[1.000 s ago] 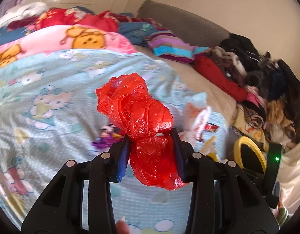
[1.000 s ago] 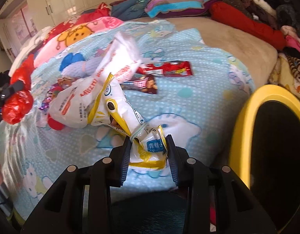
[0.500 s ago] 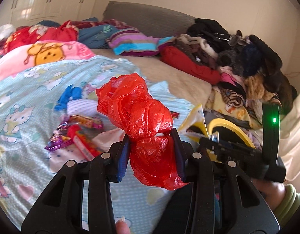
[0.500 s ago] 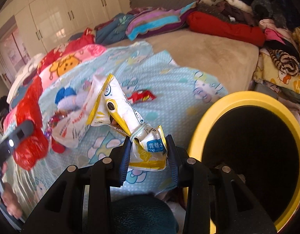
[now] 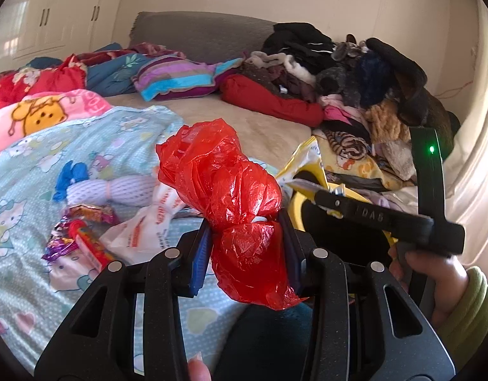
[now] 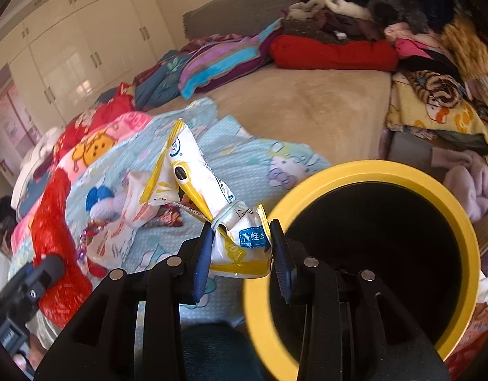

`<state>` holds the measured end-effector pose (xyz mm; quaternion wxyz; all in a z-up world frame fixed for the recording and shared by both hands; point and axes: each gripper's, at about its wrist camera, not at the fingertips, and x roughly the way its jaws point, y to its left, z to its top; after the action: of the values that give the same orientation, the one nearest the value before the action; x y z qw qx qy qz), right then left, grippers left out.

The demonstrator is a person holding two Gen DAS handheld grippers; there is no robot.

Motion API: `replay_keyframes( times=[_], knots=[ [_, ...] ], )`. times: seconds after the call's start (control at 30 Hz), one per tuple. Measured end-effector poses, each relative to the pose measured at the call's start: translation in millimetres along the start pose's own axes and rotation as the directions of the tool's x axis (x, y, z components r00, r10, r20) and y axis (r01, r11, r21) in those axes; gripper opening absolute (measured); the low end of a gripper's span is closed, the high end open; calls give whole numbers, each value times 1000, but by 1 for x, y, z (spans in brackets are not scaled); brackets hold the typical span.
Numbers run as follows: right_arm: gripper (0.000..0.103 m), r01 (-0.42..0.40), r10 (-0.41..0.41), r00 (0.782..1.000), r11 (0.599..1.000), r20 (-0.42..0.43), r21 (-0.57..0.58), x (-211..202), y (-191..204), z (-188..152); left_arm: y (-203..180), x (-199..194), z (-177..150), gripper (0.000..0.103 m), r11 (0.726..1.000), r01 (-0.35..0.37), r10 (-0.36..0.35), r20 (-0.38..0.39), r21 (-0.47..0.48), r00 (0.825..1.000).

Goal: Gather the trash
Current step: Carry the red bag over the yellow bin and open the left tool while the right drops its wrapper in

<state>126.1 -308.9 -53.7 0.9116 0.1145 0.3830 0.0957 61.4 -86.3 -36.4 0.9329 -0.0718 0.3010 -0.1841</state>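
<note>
Both grippers have swung from the littered bedspread toward the yellow-rimmed bin. The right gripper, clamped on a white-and-yellow snack bag, now hangs at the bin's rim, nearly ready to drop. The left gripper pinches a crumpled red plastic bag beside it, over the bed edge.

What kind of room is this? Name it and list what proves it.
Most likely a bedroom. A bed with a grey headboard fills the view, spread with a cartoon-print blanket and folded bedding, clothes are piled along one side, and built-in white wardrobes line the wall.
</note>
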Motion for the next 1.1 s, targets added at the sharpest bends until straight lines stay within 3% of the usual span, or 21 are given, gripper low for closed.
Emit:
replay_keyframes(
  times=[1.1],
  knots=[
    [34,134,-147,989,961,35,242,-36,-117,-4,-81,39,3,32,975,161,-152,-68,152,986]
  ],
)
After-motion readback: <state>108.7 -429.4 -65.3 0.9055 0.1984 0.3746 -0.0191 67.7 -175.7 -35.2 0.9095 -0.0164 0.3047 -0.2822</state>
